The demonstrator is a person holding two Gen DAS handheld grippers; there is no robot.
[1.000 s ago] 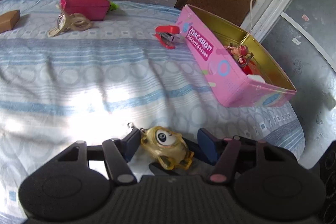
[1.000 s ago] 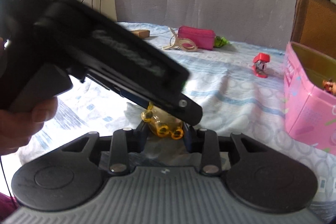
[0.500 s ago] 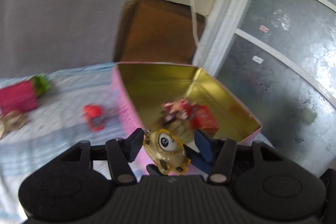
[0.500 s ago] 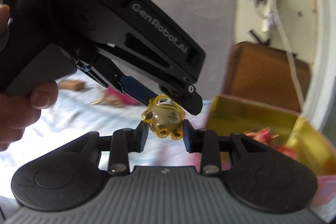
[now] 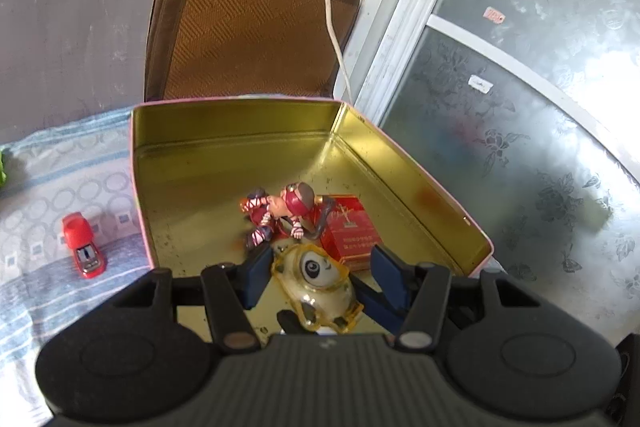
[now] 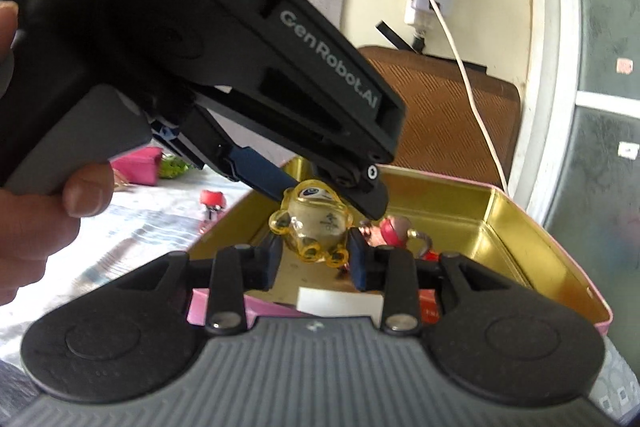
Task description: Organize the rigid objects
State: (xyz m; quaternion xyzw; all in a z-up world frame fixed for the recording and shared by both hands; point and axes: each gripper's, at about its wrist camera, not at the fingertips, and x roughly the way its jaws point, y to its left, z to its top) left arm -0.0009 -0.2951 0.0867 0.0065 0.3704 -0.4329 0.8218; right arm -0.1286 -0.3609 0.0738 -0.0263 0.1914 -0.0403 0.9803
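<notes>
While tilted downward, both tongs (image 6: 316, 253) pinching toy (image 6: 314, 223) (above tin (image 6: 516, 223)).

yellow translucent toy (image 5: 320, 281), pink tin (image 6: 560, 251) gold inside, red stapler (image 5: 82, 245)

"GenRobot.AI" in grey letters along the left gripper (image 6: 320, 193) black arm
</notes>
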